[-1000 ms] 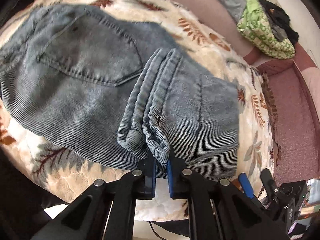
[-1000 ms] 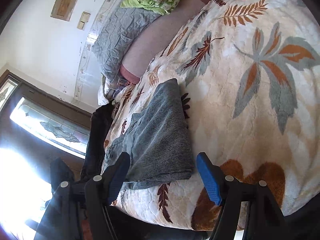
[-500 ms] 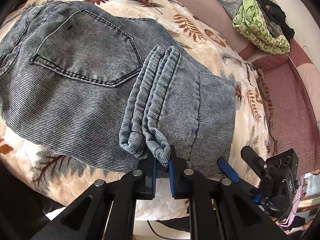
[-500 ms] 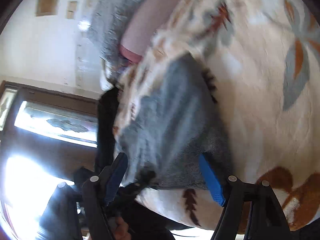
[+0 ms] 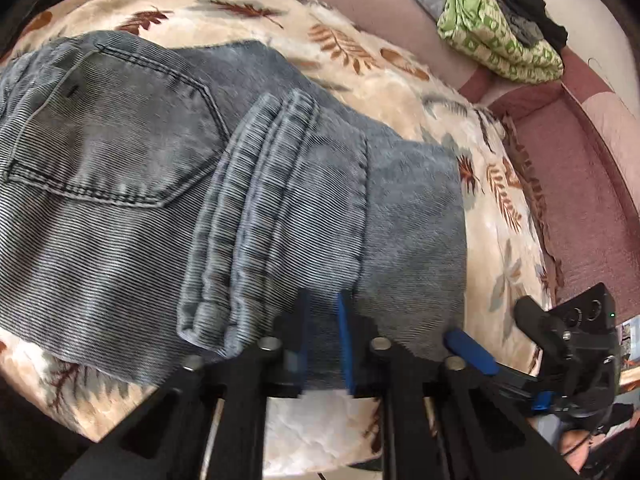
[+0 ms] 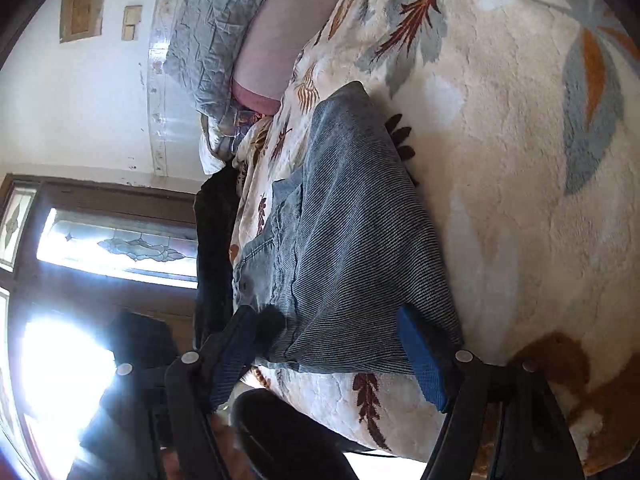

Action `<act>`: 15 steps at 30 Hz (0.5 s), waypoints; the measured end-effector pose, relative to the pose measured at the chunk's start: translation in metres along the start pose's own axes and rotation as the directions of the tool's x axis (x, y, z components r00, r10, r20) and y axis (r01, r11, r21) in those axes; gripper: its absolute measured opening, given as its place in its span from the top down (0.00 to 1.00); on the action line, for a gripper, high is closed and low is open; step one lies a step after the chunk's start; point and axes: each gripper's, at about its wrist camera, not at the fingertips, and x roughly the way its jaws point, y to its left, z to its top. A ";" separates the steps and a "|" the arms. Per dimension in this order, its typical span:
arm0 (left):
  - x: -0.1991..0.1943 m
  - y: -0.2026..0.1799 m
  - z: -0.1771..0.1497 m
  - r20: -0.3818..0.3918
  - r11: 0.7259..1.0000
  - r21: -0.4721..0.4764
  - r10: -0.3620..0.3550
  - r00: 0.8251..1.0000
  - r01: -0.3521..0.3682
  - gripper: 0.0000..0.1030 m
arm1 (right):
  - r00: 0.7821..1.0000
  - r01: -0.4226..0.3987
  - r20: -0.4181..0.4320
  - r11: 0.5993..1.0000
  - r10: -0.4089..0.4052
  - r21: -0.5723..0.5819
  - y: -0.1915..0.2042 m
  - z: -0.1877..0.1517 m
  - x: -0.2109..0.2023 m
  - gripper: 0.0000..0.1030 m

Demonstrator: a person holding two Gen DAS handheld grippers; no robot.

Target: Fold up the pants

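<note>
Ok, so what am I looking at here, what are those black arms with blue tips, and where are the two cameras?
There is no robot. A person holds black tongs in each hand, and a camera on each looks along the tips. One picture is from the left tongs, shut on an edge of the folded jeans. The other is from the right tongs, open, with the jeans' corner between its blue pads. The jeans lie on a leaf-patterned blanket. A green cloth sits behind.
</note>
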 end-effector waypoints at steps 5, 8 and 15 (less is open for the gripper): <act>0.000 0.013 0.003 -0.029 0.997 -0.024 -0.075 0.997 0.074 0.98 | 0.991 0.109 0.091 0.990 -0.101 -0.091 0.031 0.044 -0.024 0.26; -0.002 0.010 -0.001 -0.011 0.998 0.014 -0.063 0.998 0.063 0.98 | 0.975 0.217 0.071 0.971 -0.211 -0.101 0.035 0.088 -0.005 0.28; 0.000 0.016 -0.002 -0.010 0.994 0.014 -0.105 0.994 0.106 0.97 | 0.919 0.383 -0.020 0.905 -0.394 -0.184 0.036 0.136 0.061 0.86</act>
